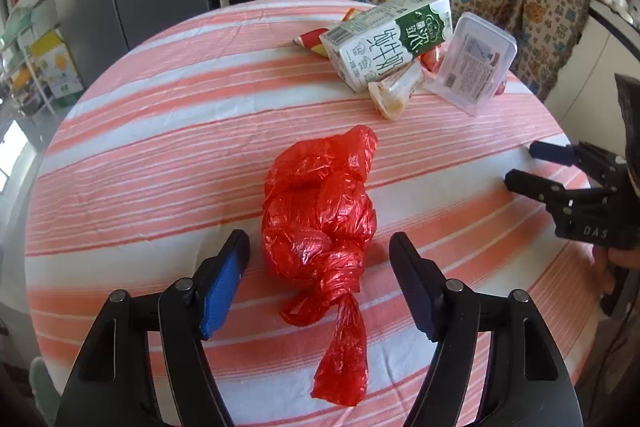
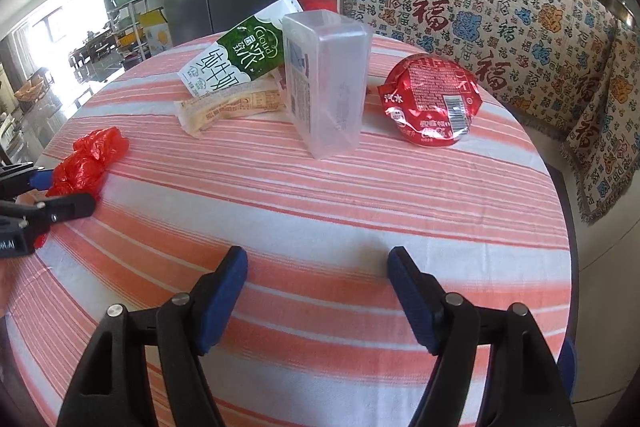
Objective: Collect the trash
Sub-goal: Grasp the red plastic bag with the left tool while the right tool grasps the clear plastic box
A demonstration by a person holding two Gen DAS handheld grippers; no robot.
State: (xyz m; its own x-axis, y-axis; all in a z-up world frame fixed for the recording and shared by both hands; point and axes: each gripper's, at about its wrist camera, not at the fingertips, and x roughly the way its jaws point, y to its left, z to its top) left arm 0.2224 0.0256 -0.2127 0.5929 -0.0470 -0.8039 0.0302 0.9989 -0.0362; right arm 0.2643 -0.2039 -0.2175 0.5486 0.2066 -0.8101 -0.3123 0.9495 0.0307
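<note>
Left tool [image 1: 319,255] was open, pads either side of the knotted red bag [image 1: 320,211] on the striped tabletop [image 1: 160,155], not pressing; right tool [image 2: 318,267] open, empty; milk carton [image 2: 236,61], clear box [image 2: 326,83] lay farther back

On the round table [image 1: 160,131], a knotted bag [image 1: 320,211] is placed near the front edge. Behind it and to the right, a milk carton [image 1: 384,35] is laid across wrappers, with a plastic box [image 1: 472,63] just right of it. A flattened can [image 2: 432,99] is set right of the box.
</note>
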